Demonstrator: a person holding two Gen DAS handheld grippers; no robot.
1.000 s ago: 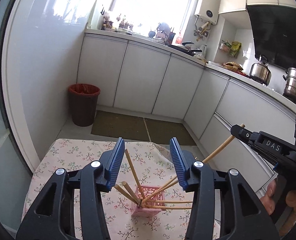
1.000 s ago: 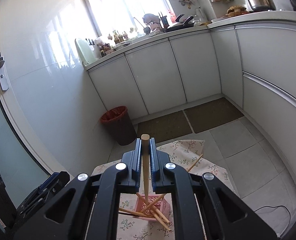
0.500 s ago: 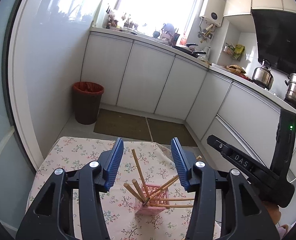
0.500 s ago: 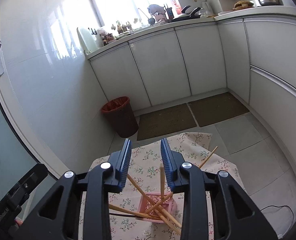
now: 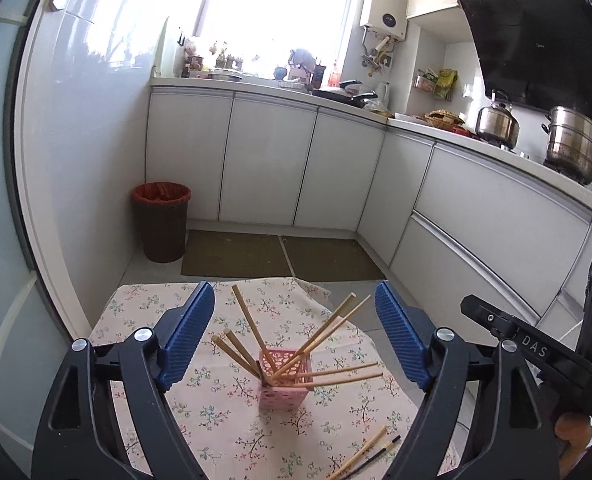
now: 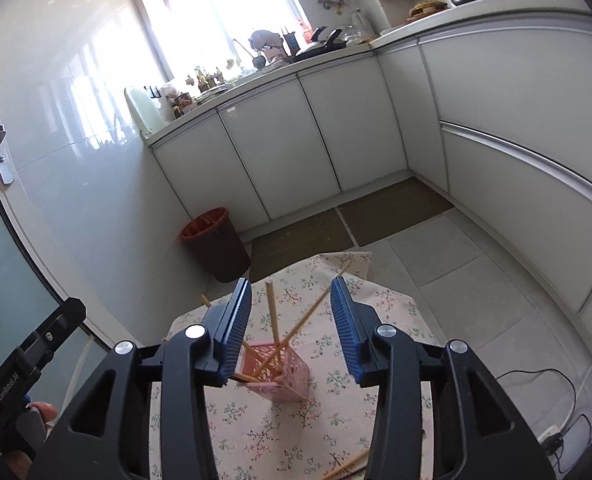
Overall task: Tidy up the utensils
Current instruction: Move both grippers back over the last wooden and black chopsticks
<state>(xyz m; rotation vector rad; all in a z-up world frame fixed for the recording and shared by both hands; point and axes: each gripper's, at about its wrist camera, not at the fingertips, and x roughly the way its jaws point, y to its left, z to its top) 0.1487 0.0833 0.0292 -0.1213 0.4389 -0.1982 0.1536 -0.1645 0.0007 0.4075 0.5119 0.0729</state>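
A pink lattice basket (image 5: 286, 380) is standing upright near the middle of the bench (image 5: 144, 312), and wooden chopsticks (image 5: 248, 330) are leaning out of it in several directions, some tilting left, some right, two lying almost level toward the right. Two more loose chopsticks (image 5: 366, 450) are lying flat on the floral tablecloth (image 5: 224, 416) near the bench's front right corner, one pale and one dark. The cloth is covering the whole bench top and hanging over its far edge.

Beyond that far edge, brown floor mats (image 5: 280, 256) are lying in front of white cabinets (image 5: 268, 164), and a dark bin with a red liner (image 5: 162, 220) is standing against the wall to the left. Grey tiled floor is opening to the right of the bench, where a black cable (image 6: 556, 392) is trailing.

The left gripper (image 5: 294, 336) is hovering above and in front of the basket, its blue fingers (image 5: 188, 332) spread wide apart and holding nothing. The right gripper (image 6: 292, 330) is hanging over the basket from the right, its fingers (image 6: 346, 330) also well apart and empty, with chopsticks showing between them.
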